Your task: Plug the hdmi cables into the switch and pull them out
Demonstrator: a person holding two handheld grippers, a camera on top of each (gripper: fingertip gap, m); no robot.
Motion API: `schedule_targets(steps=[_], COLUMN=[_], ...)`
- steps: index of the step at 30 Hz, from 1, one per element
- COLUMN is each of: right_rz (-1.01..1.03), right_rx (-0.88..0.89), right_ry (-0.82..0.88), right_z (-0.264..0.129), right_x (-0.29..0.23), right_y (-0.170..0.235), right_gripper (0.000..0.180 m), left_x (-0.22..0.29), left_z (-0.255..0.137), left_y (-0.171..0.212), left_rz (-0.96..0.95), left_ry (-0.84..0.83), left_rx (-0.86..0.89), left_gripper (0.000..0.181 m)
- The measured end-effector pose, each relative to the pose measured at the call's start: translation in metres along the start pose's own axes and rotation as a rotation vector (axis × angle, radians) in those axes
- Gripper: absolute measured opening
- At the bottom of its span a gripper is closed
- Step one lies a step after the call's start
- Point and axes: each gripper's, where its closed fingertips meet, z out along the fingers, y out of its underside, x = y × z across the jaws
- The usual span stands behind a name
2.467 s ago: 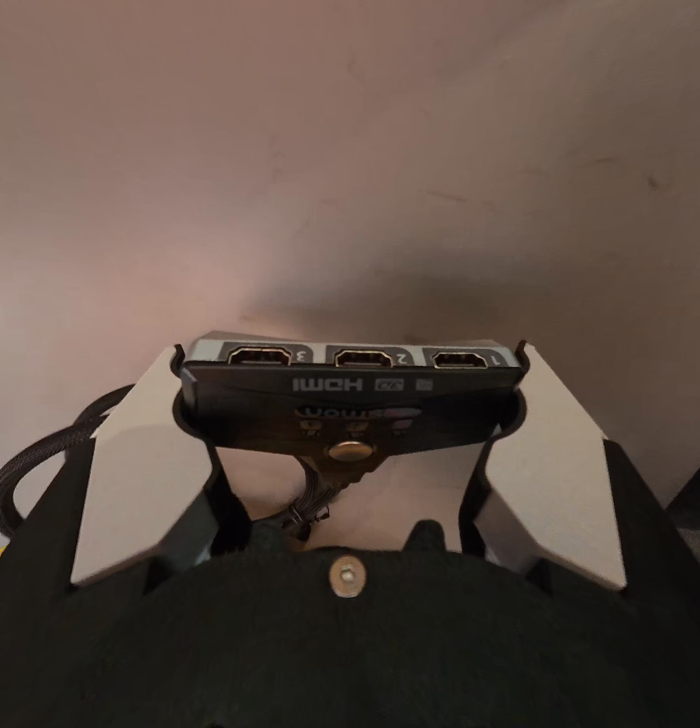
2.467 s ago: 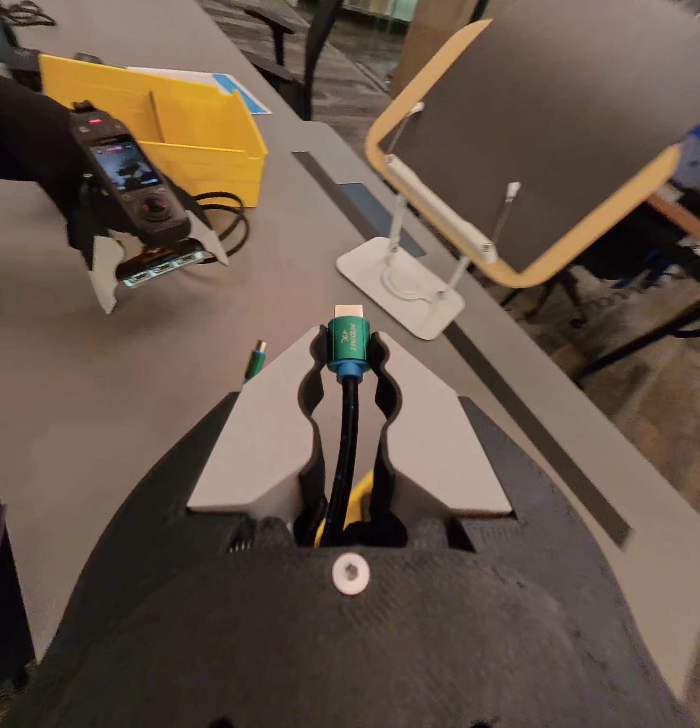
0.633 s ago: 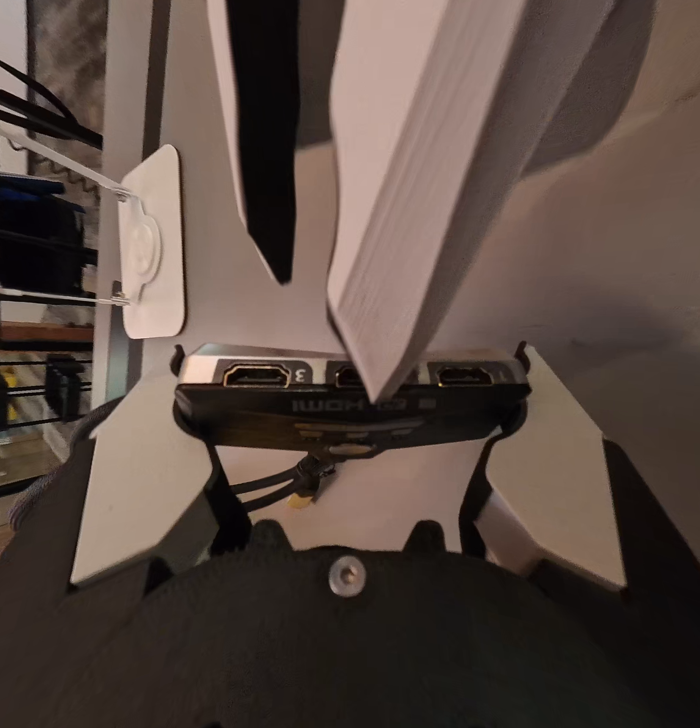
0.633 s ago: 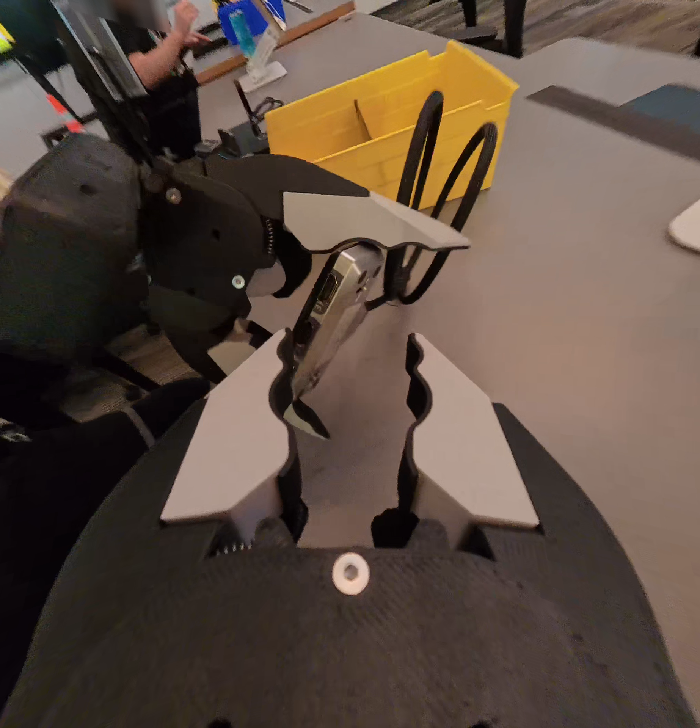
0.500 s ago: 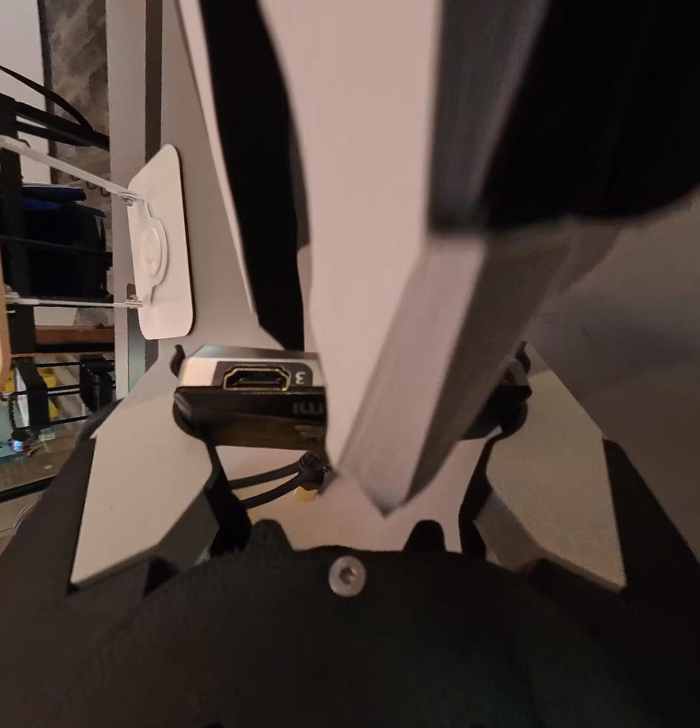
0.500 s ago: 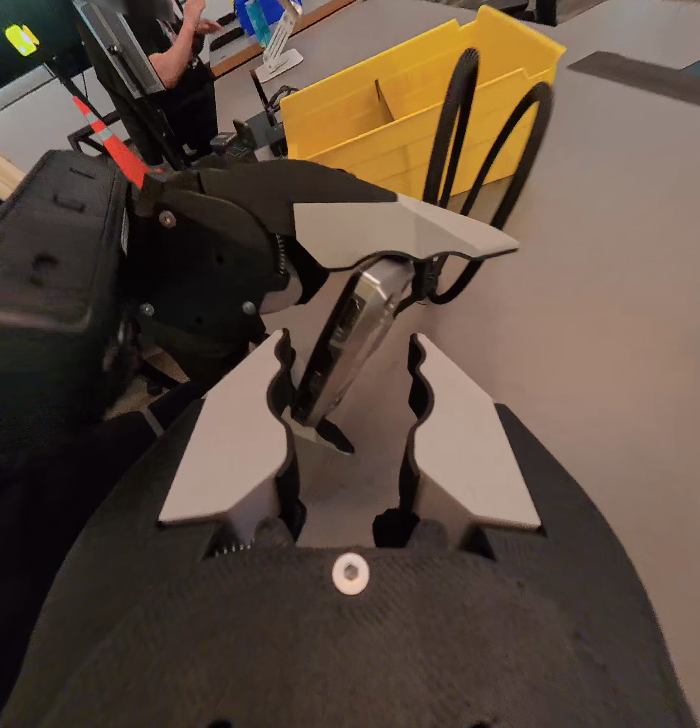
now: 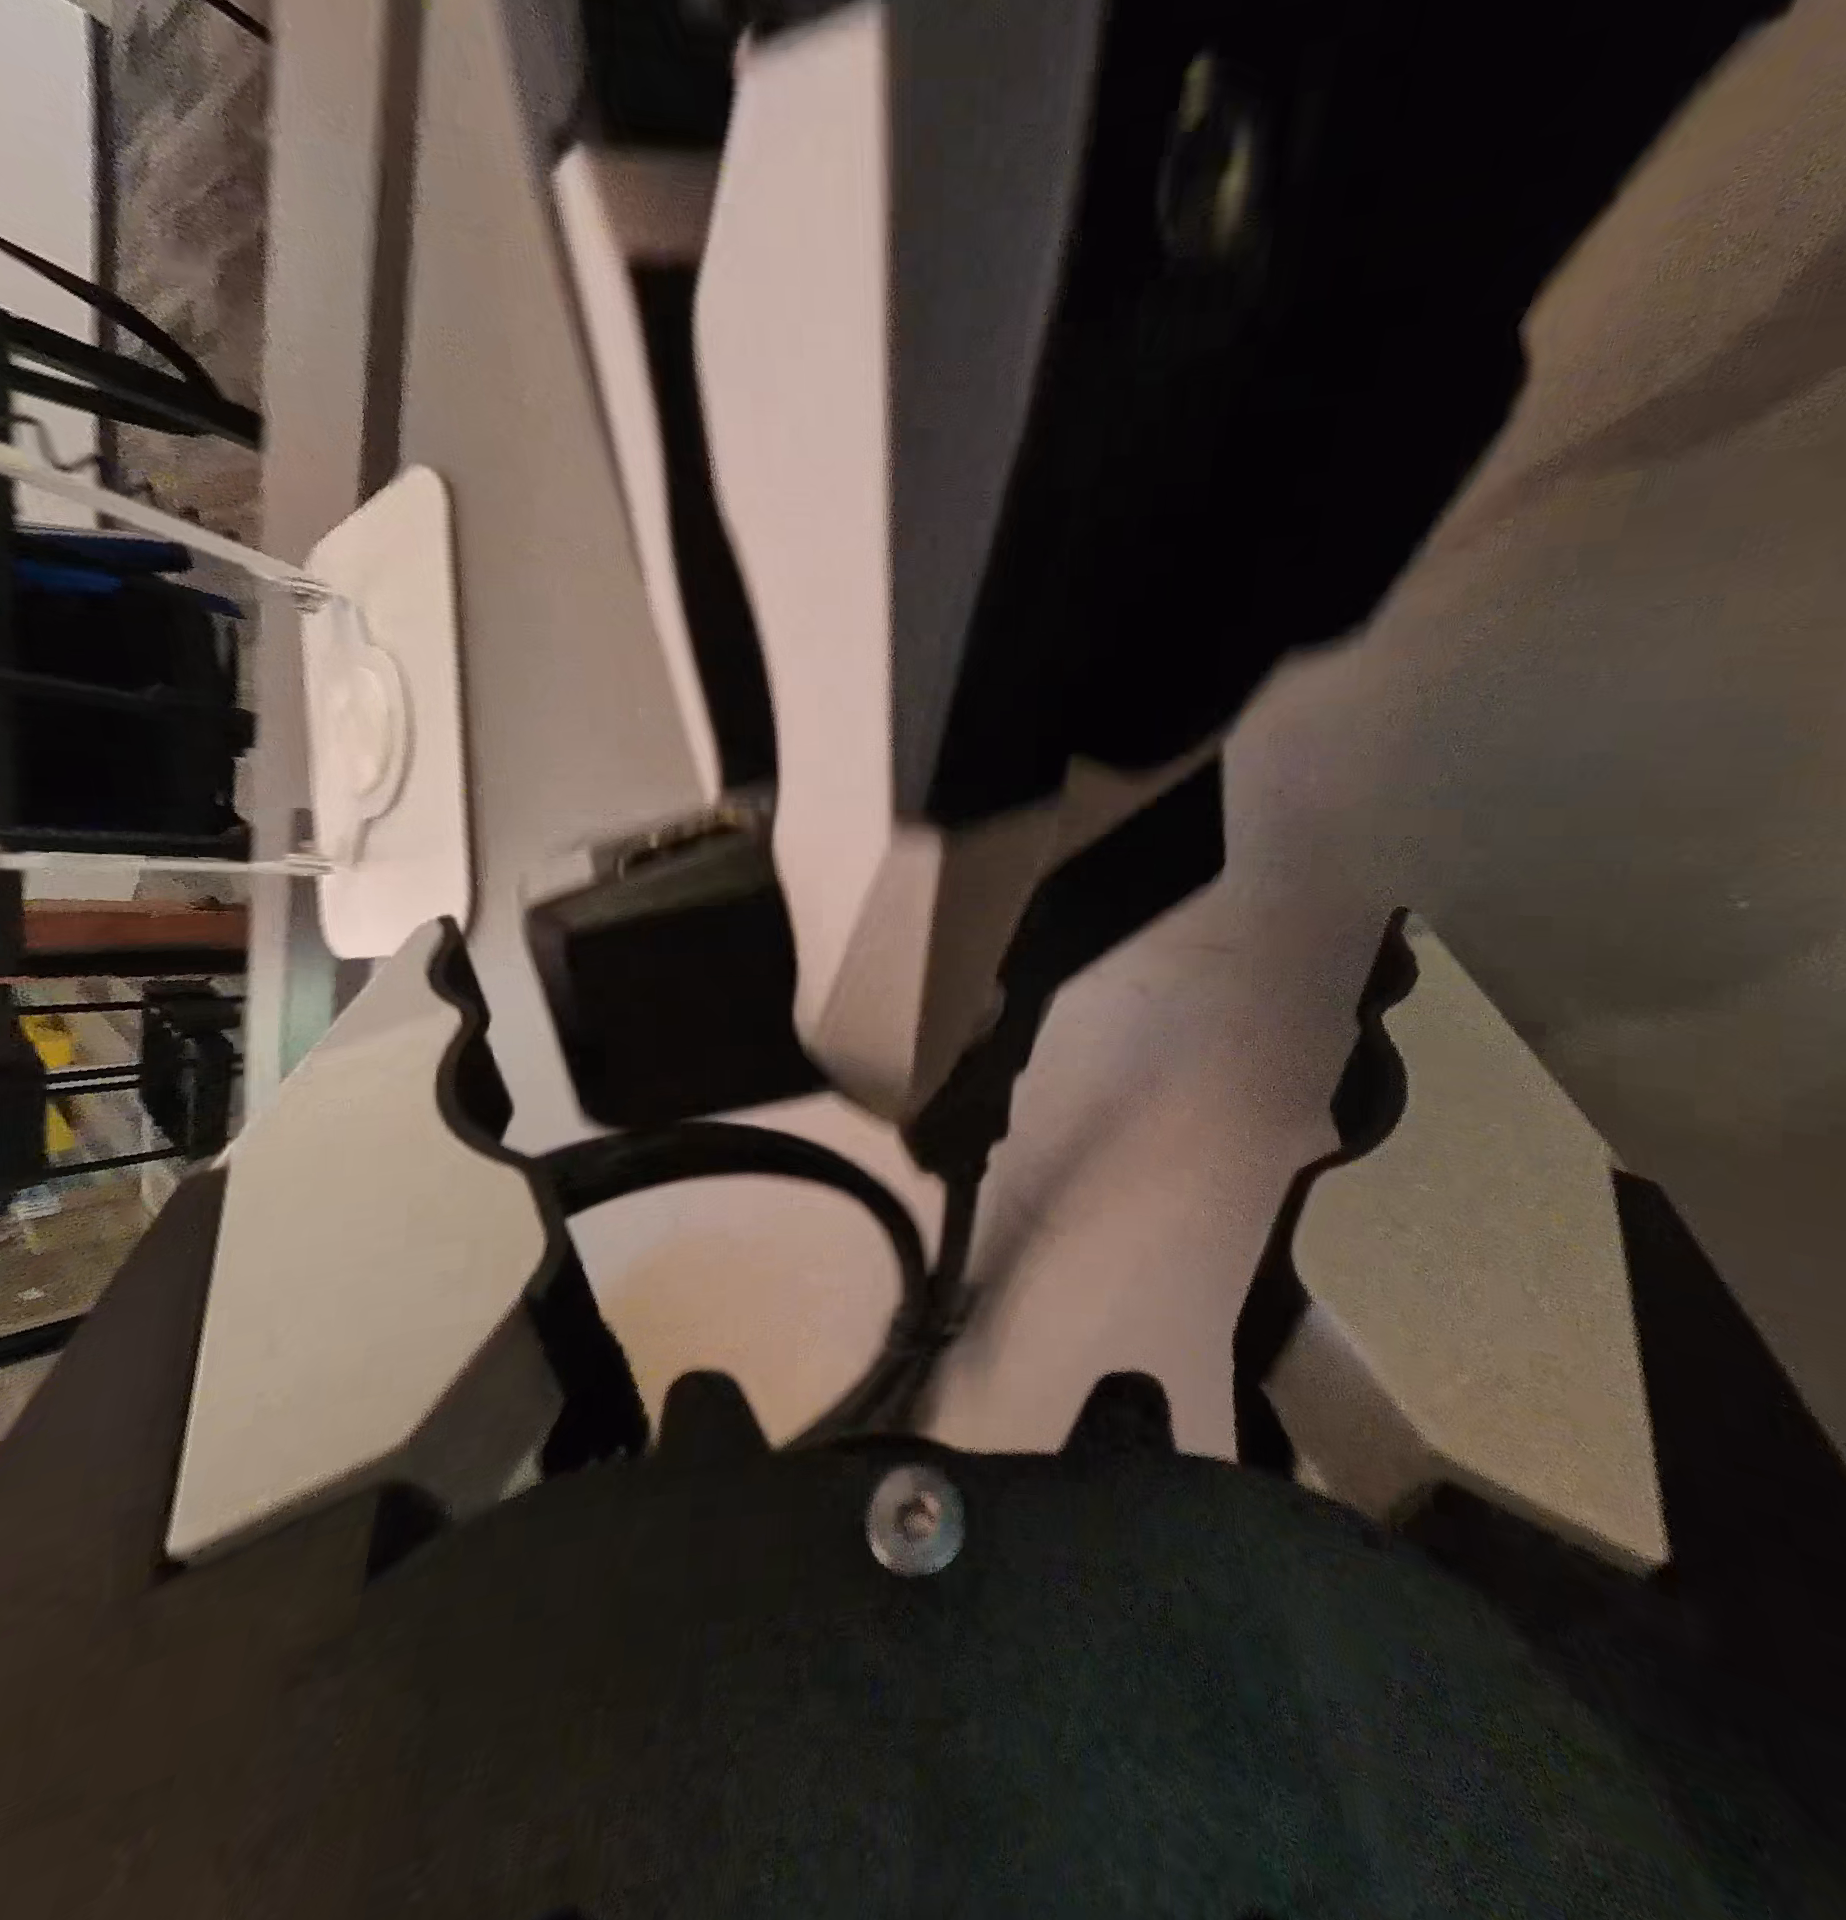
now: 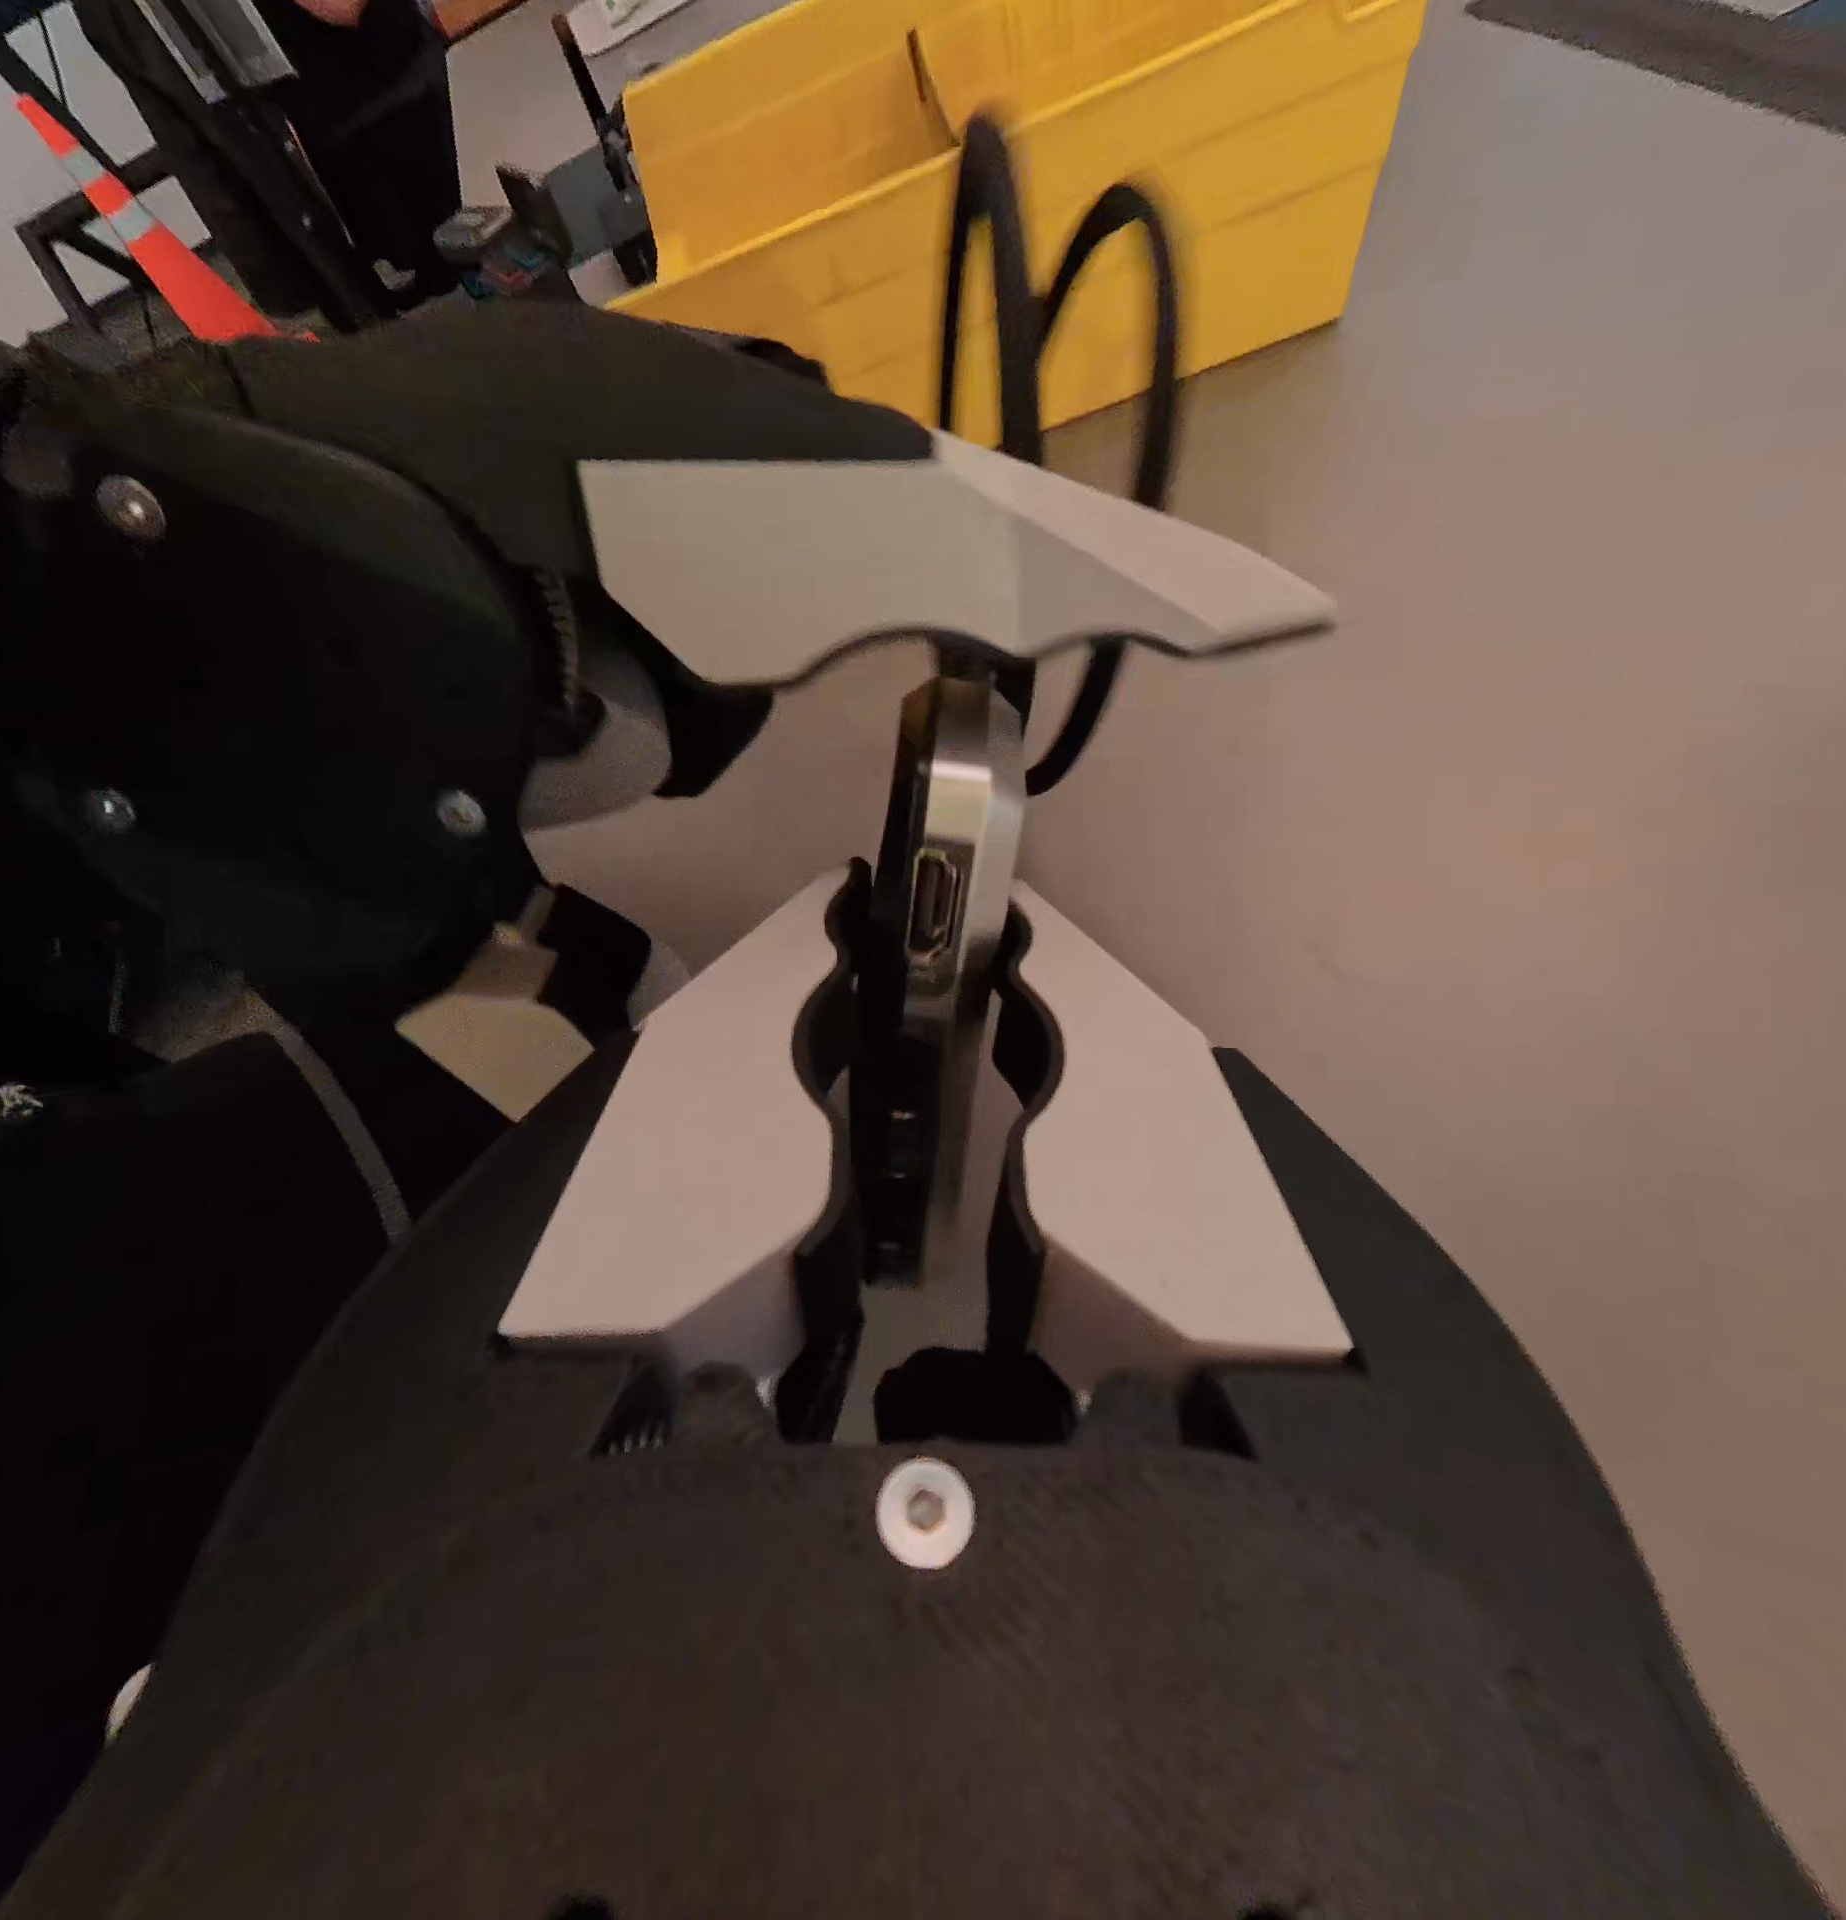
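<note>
Handed over, the switch [image 8: 934, 935] now stands edge-up between right gripper [image 8: 924, 956] jaws clamped on it; left gripper [image 7: 919, 1039] jaws gape empty.

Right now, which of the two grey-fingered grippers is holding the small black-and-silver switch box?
The right gripper: its fingers are shut on the black-and-silver switch box. The left gripper has its fingers wide apart, gripping nothing.

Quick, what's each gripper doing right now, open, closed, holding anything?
Left gripper: open, holding nothing; the switch sits between its fingers without touching them.
Right gripper: closed on the switch.
</note>
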Motion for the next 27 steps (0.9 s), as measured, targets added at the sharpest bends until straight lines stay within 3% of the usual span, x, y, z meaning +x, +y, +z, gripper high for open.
schedule_targets(steps=[1, 11, 22, 27], right_rz=[0.003, -0.142, -0.286, -0.29], right_rx=[0.01, 0.056, 0.107, 0.035], right_ry=[0.006, 0.187, 0.542, 0.609], right_z=[-0.009, -0.14, -0.338, -0.389], right_x=[0.004, 0.042, 0.091, 0.104], right_y=[-0.004, -0.058, -0.13, -0.134], right_gripper=[0.019, 0.018, 0.018, 0.018], left_x=[-0.007, -0.033, 0.008, 0.026], left_z=[-0.006, -0.046, -0.021, -0.004], left_y=[-0.004, -0.017, 0.038, 0.053], left_rz=[-0.007, -0.096, -0.219, -0.243], left_ry=[-0.022, -0.131, 0.019, 0.075], left_rx=[0.018, 0.15, 0.02, -0.026], left_gripper=[0.158, 0.144, 0.138, 0.134])
